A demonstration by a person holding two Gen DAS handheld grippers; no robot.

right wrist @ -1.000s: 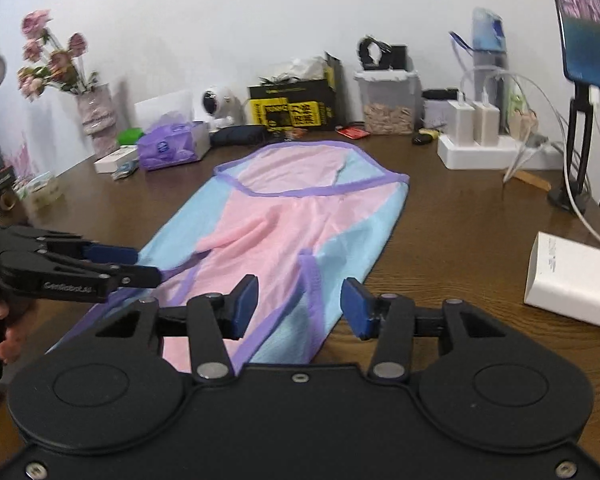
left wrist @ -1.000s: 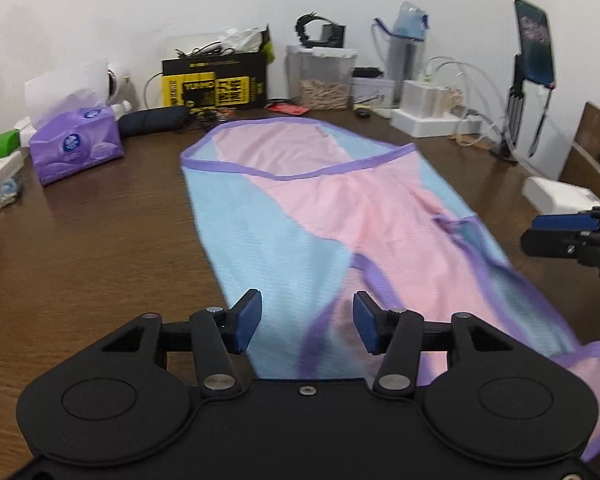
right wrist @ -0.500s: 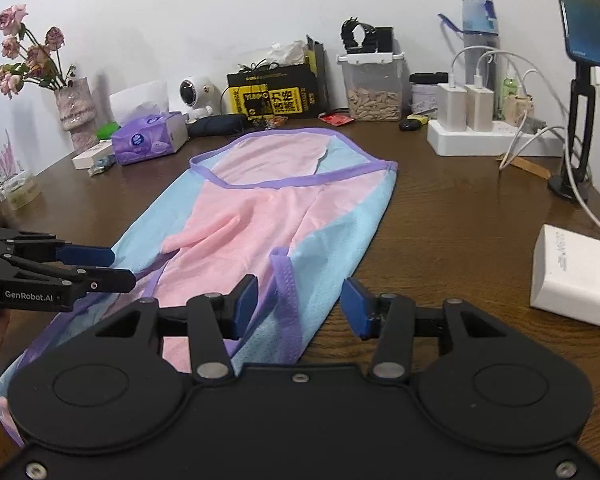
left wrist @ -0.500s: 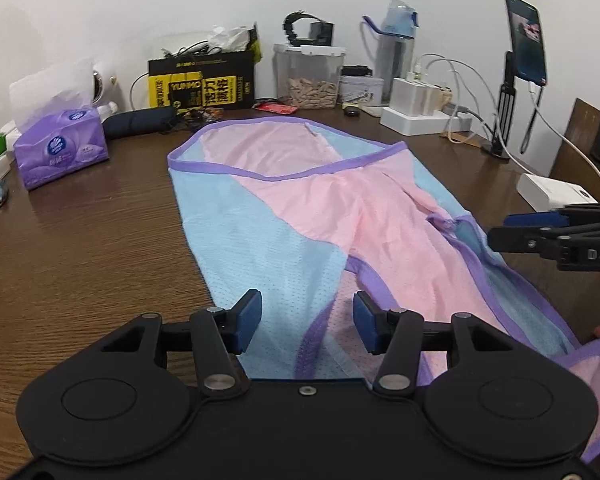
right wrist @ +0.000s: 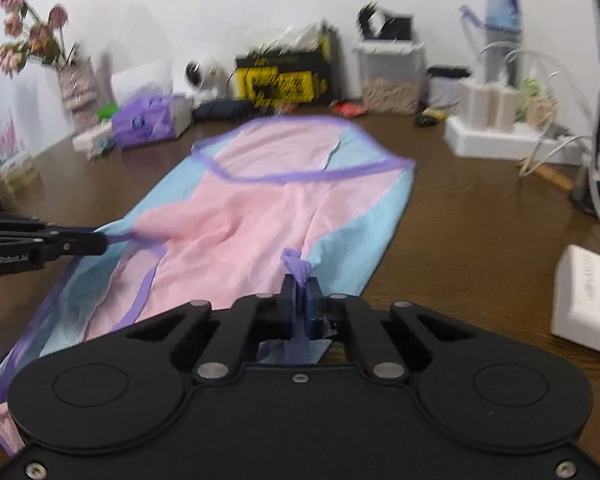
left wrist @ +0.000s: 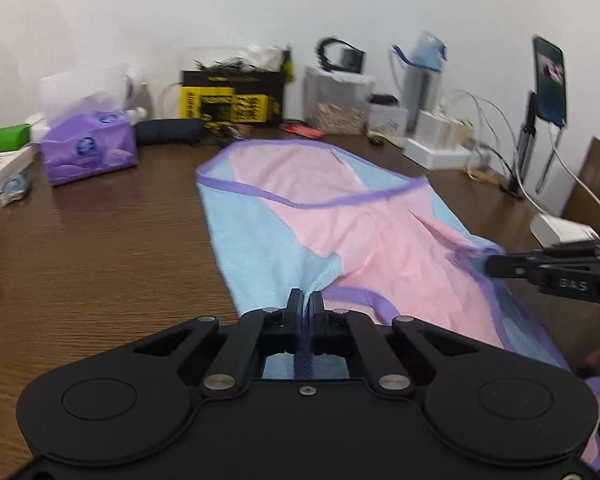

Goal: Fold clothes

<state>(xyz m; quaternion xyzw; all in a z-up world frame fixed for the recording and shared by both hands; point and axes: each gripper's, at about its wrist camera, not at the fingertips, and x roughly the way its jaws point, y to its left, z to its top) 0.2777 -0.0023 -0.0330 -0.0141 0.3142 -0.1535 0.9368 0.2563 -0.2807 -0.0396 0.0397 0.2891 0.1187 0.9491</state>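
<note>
Both grippers now clamped on garment [left wrist: 364, 240] hem, clear tub [left wrist: 338, 98] holding tan bits

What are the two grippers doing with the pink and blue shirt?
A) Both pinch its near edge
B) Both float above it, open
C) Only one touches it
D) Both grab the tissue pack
A: the left gripper and the right gripper are each shut on the shirt at its purple-trimmed edge.
</note>
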